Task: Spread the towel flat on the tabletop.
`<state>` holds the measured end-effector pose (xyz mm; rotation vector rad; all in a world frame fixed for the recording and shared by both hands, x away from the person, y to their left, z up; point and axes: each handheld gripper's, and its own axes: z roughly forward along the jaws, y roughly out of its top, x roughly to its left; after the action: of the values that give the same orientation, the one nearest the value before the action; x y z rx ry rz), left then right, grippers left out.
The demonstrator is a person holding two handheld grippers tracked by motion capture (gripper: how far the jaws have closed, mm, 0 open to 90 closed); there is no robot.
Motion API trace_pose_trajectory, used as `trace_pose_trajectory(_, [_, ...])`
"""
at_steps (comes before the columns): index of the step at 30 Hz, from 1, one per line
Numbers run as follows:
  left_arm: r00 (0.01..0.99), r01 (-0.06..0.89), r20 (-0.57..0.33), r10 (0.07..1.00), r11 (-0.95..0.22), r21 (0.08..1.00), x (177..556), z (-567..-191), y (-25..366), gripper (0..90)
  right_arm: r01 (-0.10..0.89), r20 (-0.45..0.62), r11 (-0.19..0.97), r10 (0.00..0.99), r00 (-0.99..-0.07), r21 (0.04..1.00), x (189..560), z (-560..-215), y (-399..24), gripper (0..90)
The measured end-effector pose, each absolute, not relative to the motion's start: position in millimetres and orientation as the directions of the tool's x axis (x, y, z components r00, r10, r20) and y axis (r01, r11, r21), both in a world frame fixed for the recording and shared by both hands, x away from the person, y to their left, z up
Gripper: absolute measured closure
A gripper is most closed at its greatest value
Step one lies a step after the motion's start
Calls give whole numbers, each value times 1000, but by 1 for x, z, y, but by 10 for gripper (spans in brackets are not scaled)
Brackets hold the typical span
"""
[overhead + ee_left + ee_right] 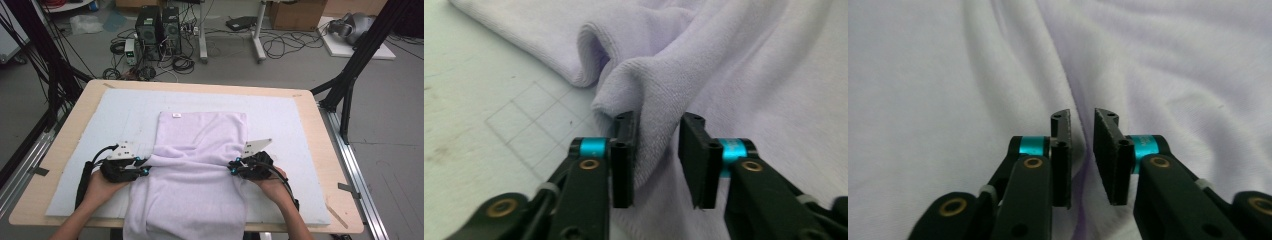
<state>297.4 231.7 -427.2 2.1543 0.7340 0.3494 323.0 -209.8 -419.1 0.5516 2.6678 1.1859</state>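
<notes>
Lavender towel [197, 165] lies mid-mat, far part flat with a small white label [176, 115] near its far edge, near part draped over the table's front edge; a bunched ridge runs across it between the two grippers. Left gripper [145, 170] sits at the towel's left edge, right gripper [234, 169] at its right edge, each in a hand. In the left gripper view the jaws stand at a narrow gap with a raised fold of towel between them; cloth touches the left pad [623, 160], the other pad stands clear, so no clamp. In the right gripper view the jaws are also narrowly apart over a crease in the cloth, pads not pressing. Looks like a fold in progress, grip not secured on either side. Risks: close on one layer only and the fold comes up lopsided; lift before both sides bite and the ridge slumps; the overhanging part's weight could drag the towel toward the person. Room: pale blue mat [280, 120] is bare either side of the towel and beyond its far edge; wooden table [320, 150] rim shows all round; black frame posts [350, 75] stand off the corners, well apart from both hands.
</notes>
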Motion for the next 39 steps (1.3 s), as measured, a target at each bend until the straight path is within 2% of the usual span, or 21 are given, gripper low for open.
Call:
trace_pose_trajectory(5, [785, 363, -1, 619, -459, 811, 279, -412, 251, 576, 217, -23, 598, 368, -930, 771, 302, -402, -214, 687])
trace_pose_trajectory(9, [822, 331, -2, 570, -474, 816, 265, -412, 249, 568, 191, -25, 598, 333, -943, 779, 286, -398, -209, 645])
trace_pose_trajectory(13, [861, 308, -4, 508, -516, 799, 258, -420, 237, 562, 210, 19, 602, 308, -951, 770, 278, -412, -203, 605])
trace_pose_trajectory(18, [890, 319, -35, 455, -565, 761, 255, -436, 226, 568, 221, 37, 629, 293, -956, 745, 270, -431, -200, 598])
trace_pose_trajectory(21, [896, 300, -15, 443, -582, 756, 251, -444, 224, 662, 237, 53, 654, 287, -956, 718, 271, -440, -198, 650])
trace_pose_trajectory(22, [898, 302, -21, 440, -580, 757, 251, -444, 225, 721, 230, 45, 663, 283, -958, 713, 271, -444, -197, 668])
trace_pose_trajectory(23, [903, 302, -31, 429, -580, 757, 251, -444, 225, 777, 221, 38, 657, 282, -959, 721, 270, -444, -197, 711])
trace_pose_trajectory(24, [904, 296, -25, 427, -583, 757, 249, -444, 224, 860, 214, 31, 660, 277, -960, 720, 270, -444, -197, 818])
trace_pose_trajectory(25, [903, 292, -17, 429, -586, 756, 248, -443, 222, 870, 201, 30, 668, 258, -966, 717, 270, -443, -196, 871])
trace_pose_trajectory(26, [904, 287, -7, 427, -596, 750, 247, -442, 222, 875, 185, 13, 677, 250, -968, 713, 268, -443, -194, 881])
trace_pose_trajectory(32, [908, 289, -15, 419, -598, 747, 230, -438, 226, 882, 193, 53, 666, 225, -973, 720, 258, -440, -198, 886])
trace_pose_trajectory(39, [923, 259, -19, 385, -583, 770, 190, -425, 233, 880, 168, 76, 637, 169, -983, 753, 222, -426, -203, 880])
